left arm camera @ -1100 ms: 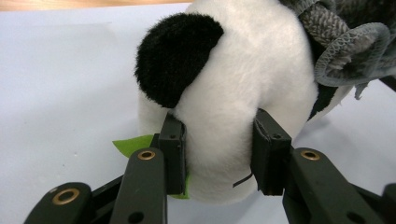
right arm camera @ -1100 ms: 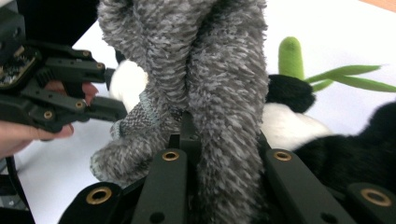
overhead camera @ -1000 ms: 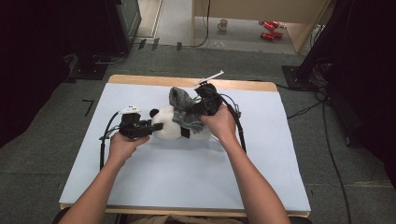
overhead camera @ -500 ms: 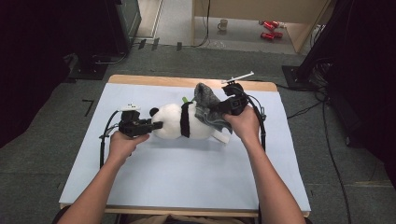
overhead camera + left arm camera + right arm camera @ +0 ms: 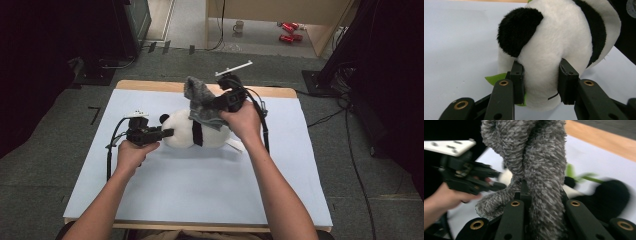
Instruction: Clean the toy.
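Left gripper (image 5: 540, 82) clamps the plush panda's (image 5: 195, 134) round white fuzzy head, panda lying mid-table (image 5: 165, 200) on the smooth pale sheet. Right gripper (image 5: 544, 202) is clenched on a nubby grey knit cloth (image 5: 536, 157), bunched above the panda's body.

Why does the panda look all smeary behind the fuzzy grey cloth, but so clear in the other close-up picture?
In the right gripper view the panda and the left tool are smeared and out of focus, while the grey cloth close to the lens is sharper. In the left gripper view the panda is crisp and evenly lit. In the high view the room's sides are dark, the table bright.
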Demonstrator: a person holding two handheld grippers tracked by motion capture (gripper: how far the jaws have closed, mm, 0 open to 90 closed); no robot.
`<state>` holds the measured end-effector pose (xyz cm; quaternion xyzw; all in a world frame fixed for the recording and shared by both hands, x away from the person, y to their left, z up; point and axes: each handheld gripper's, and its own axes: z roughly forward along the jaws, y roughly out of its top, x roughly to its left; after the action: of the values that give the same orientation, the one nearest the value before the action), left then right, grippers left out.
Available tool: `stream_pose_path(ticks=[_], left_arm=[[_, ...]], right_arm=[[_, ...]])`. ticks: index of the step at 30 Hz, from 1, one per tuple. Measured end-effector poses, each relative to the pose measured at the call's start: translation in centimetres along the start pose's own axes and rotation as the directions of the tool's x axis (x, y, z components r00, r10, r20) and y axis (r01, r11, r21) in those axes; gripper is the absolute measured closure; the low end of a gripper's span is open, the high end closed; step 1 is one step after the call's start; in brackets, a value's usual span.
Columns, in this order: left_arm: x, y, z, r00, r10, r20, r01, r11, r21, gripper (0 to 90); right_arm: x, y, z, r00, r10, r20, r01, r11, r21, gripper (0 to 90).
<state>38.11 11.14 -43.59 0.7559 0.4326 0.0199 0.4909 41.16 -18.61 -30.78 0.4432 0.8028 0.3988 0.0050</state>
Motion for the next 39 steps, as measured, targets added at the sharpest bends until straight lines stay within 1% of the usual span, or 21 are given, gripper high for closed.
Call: stream_pose_path(ticks=[2, 3, 5, 8, 11, 12, 14, 15, 16, 17, 21, 23, 26, 27, 28, 29, 30, 31, 34, 37, 39], left_arm=[[0.0, 0.0, 0.0, 1.0, -0.006, -0.001, 0.006, 1.0, -0.001, 63.8], [0.0, 0.0, 0.0, 1.0, -0.007, -0.003, 0.007, 1.0, -0.001, 63.8], [-0.1, 0.1, 0.0, 1.0, -0.004, -0.003, 0.004, 1.0, -0.003, 63.8], [-0.2, 0.1, -0.1, 1.0, 0.002, -0.005, -0.002, 1.0, -0.007, 63.8], [-0.4, 0.2, -0.1, 0.9999, 0.011, -0.013, -0.011, 0.9999, -0.009, 63.8], [-0.4, 0.1, -0.1, 0.9997, 0.013, -0.02, -0.013, 0.9999, -0.002, 63.8], [-0.2, 0.1, -0.1, 0.9998, 0.004, -0.017, -0.004, 1.0, 0.0, 63.8], [-0.2, 0.1, 0.0, 0.9998, 0.004, -0.019, -0.004, 1.0, 0.001, 63.8], [-0.3, 0.1, 0.0, 0.9998, 0.004, -0.021, -0.004, 1.0, 0.001, 63.8], [-0.3, 0.1, 0.0, 0.9997, 0.006, -0.022, -0.006, 1.0, 0.001, 63.8], [-0.3, 0.1, 0.0, 0.9997, 0.012, -0.022, -0.012, 0.9999, 0.009, 63.7], [-0.3, 0.1, 0.0, 0.9997, 0.009, -0.021, -0.008, 0.9999, 0.01, 63.8], [-0.2, 0.1, 0.0, 0.9997, 0.001, -0.024, -0.001, 1.0, 0.009, 63.7], [-0.2, 0.1, 0.0, 0.9997, 0.002, -0.023, -0.001, 1.0, 0.009, 63.7], [-0.2, 0.1, 0.0, 0.9998, 0.002, -0.019, -0.002, 1.0, 0.007, 63.7], [-0.2, 0.1, 0.0, 0.9998, 0.009, -0.018, -0.008, 0.9999, 0.008, 63.7], [-0.2, 0.1, 0.0, 0.9998, 0.012, -0.017, -0.012, 0.9999, 0.007, 63.7], [-0.3, 0.2, 0.0, 0.9998, 0.014, -0.017, -0.014, 0.9999, 0.007, 63.8], [-0.2, 0.2, 0.0, 0.9998, 0.009, -0.016, -0.009, 0.9999, 0.01, 63.8], [-0.1, 0.2, 0.0, 0.9999, 0.006, -0.014, -0.006, 0.9999, 0.01, 63.8], [-0.1, 0.2, 0.0, 0.9999, 0.006, -0.011, -0.006, 0.9999, 0.011, 63.8]], right_arm=[[0.8, 0.6, 1.4, 0.9991, 0.0, -0.042, 0.001, 1.0, 0.009, 77.6], [1.2, 0.8, 2.2, 0.9978, 0.011, -0.065, -0.01, 1.0, 0.019, 77.7], [1.9, 1.1, 3.9, 0.995, 0.019, -0.098, -0.016, 0.999, 0.03, 77.7], [2.5, 1.2, 6.0, 0.9941, 0.025, -0.106, -0.019, 0.998, 0.059, 77.7], [2.7, 0.9, 8.0, 0.9941, 0.031, -0.104, -0.021, 0.995, 0.093, 77.7], [2.8, 0.8, 8.5, 0.9945, 0.034, -0.099, -0.024, 0.994, 0.103, 77.6], [2.7, 0.6, 8.8, 0.9942, 0.044, -0.098, -0.034, 0.995, 0.098, 77.6], [2.6, 0.5, 8.9, 0.9948, 0.038, -0.094, -0.03, 0.995, 0.095, 77.6], [2.6, 0.5, 9.0, 0.9969, 0.023, -0.076, -0.016, 0.995, 0.1, 77.6], [2.6, 0.5, 8.9, 0.9976, 0.018, -0.066, -0.011, 0.994, 0.106, 77.6], [2.3, 0.2, 8.5, 0.9994, 0.0, -0.033, 0.004, 0.993, 0.116, 77.6], [2.3, 0.0, 8.1, 0.9998, -0.019, -0.01, 0.02, 0.993, 0.118, 77.5], [1.6, -0.4, 7.1, 0.9995, -0.022, 0.022, 0.019, 0.992, 0.127, 77.4], [1.0, -0.6, 6.5, 0.9986, -0.023, 0.047, 0.016, 0.991, 0.134, 77.5], [0.7, -0.8, 6.2, 0.9976, -0.018, 0.067, 0.008, 0.99, 0.14, 77.5], [0.0, -1.0, 5.7, 0.9978, 0.0, 0.066, -0.009, 0.99, 0.138, 77.5], [-0.6, -1.3, 5.2, 0.9984, 0.03, 0.049, -0.036, 0.992, 0.124, 77.5], [-1.2, -1.6, 4.6, 0.998, 0.049, 0.039, -0.054, 0.992, 0.113, 77.5], [-2.0, -2.0, 3.3, 0.9972, 0.063, 0.041, -0.067, 0.993, 0.093, 77.5], [-2.8, -2.2, 2.1, 0.9955, 0.075, 0.058, -0.079, 0.994, 0.078, 77.5], [-3.6, -2.5, 1.3, 0.9932, 0.093, 0.07, -0.098, 0.993, 0.069, 77.5]])
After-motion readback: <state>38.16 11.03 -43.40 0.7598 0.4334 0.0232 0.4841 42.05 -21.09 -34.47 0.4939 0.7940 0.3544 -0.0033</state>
